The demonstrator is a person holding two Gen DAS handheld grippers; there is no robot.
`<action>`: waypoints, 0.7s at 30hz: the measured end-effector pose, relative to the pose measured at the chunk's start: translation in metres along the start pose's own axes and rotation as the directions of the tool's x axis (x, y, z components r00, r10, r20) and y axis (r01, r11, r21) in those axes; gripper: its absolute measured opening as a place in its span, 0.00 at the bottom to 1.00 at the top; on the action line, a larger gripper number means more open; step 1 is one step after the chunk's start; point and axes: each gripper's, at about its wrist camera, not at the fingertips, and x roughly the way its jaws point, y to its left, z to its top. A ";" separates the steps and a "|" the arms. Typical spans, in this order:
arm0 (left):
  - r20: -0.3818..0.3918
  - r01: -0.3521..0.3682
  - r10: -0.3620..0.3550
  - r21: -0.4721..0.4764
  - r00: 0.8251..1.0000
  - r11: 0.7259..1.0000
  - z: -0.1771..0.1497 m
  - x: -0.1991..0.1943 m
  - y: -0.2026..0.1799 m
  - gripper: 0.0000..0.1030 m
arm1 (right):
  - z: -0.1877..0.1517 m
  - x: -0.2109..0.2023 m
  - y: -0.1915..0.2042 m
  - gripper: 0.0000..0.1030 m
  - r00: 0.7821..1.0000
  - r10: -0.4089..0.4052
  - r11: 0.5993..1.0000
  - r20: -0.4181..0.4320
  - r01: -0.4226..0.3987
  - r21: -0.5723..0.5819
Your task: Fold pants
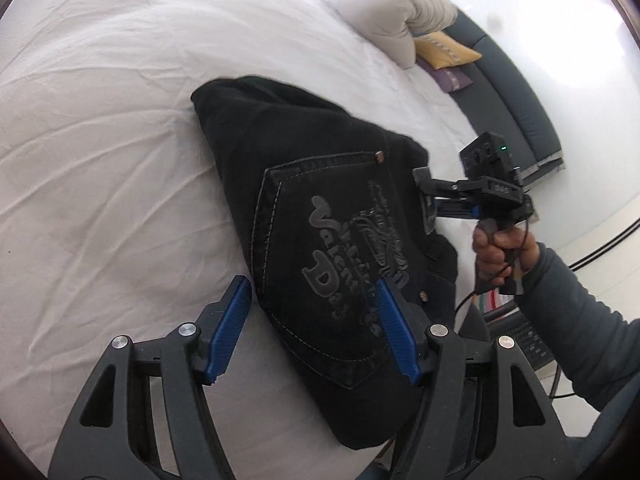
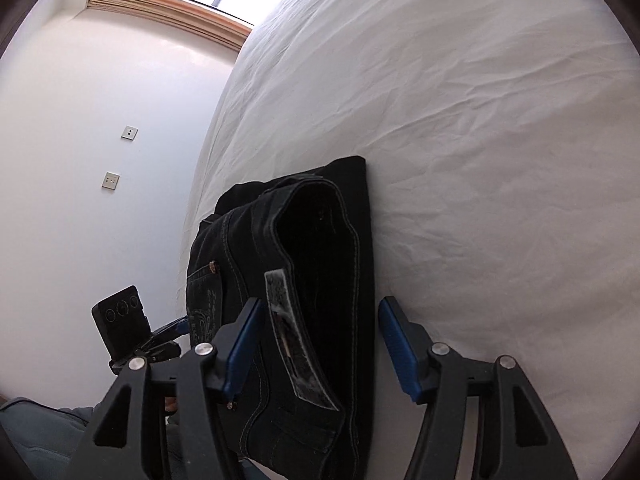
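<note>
Black jeans [image 1: 304,200] lie folded into a compact stack on the white bed sheet [image 1: 100,160], back pocket with raised lettering facing up. My left gripper [image 1: 312,328] is open, its blue pads [image 1: 230,328] astride the near end of the stack just above it. My right gripper [image 2: 320,344] is open over the waistband end of the jeans [image 2: 316,280], where the inner label shows. In the left wrist view the right gripper [image 1: 426,200] sits at the jeans' right edge, held by a hand.
White pillows [image 1: 380,4] and yellow and purple cushions [image 1: 446,52] lie at the head of the bed beside a dark headboard [image 1: 516,112]. In the right wrist view the bed edge [image 2: 208,140] borders a white wall with sockets [image 2: 110,180] and a window above.
</note>
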 end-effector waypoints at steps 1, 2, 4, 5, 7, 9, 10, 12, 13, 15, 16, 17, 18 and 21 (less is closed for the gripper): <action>-0.020 -0.002 0.002 -0.005 1.000 1.000 0.001 0.007 -0.001 0.61 | 0.001 0.003 0.003 0.60 1.000 0.000 1.000 -0.012 0.000 -0.003; -0.024 -0.013 0.013 -0.003 1.000 1.000 0.004 0.014 -0.002 0.61 | 0.002 0.005 0.005 0.60 1.000 -0.003 1.000 -0.025 0.003 -0.006; -0.037 -0.040 0.040 -0.002 0.999 0.999 0.008 0.021 -0.008 0.57 | 0.004 0.008 0.006 0.56 0.999 -0.004 1.000 -0.045 0.003 -0.005; -0.049 -0.067 0.067 0.003 0.997 0.998 0.011 0.024 -0.011 0.52 | 0.005 0.009 0.006 0.54 0.999 -0.007 1.000 -0.053 0.006 -0.007; -0.069 -0.111 0.112 0.016 0.991 0.994 0.012 0.028 -0.017 0.48 | 0.006 0.011 0.008 0.48 0.998 -0.016 1.000 -0.061 0.016 -0.010; -0.077 -0.147 0.149 0.029 0.986 0.989 0.014 0.028 -0.027 0.46 | 0.006 0.015 0.013 0.41 0.997 -0.043 0.999 -0.063 0.042 -0.025; -0.079 -0.166 0.169 0.038 0.983 0.985 0.013 0.029 -0.030 0.45 | 0.005 0.015 0.016 0.38 0.997 -0.057 0.998 -0.059 0.055 -0.033; -0.078 -0.195 0.199 0.046 0.977 0.980 0.017 0.030 -0.039 0.42 | 0.003 0.016 0.023 0.34 0.996 -0.080 0.996 -0.050 0.077 -0.051; -0.075 -0.211 0.215 0.055 0.974 0.976 0.017 0.030 -0.043 0.40 | 0.002 0.016 0.027 0.30 0.995 -0.092 0.994 -0.043 0.089 -0.060; -0.070 -0.236 0.240 0.070 0.968 0.969 0.017 0.026 -0.048 0.37 | -0.001 0.013 0.035 0.26 0.993 -0.118 0.990 -0.025 0.116 -0.083; -0.068 -0.245 0.250 0.075 0.966 0.967 0.018 0.029 -0.054 0.35 | -0.003 0.012 0.040 0.25 0.991 -0.134 0.986 -0.016 0.132 -0.097; -0.065 -0.253 0.258 0.080 0.964 0.964 0.018 0.029 -0.057 0.34 | -0.005 0.011 0.044 0.24 0.989 -0.147 0.983 -0.008 0.146 -0.109; -0.062 -0.257 0.262 0.082 0.963 0.963 0.018 0.028 -0.059 0.33 | -0.006 0.009 0.049 0.22 0.987 -0.158 0.980 0.000 0.157 -0.119; -0.052 -0.260 0.265 0.085 0.963 0.962 0.019 0.024 -0.066 0.30 | -0.010 0.006 0.068 0.20 0.983 -0.180 0.972 0.027 0.182 -0.150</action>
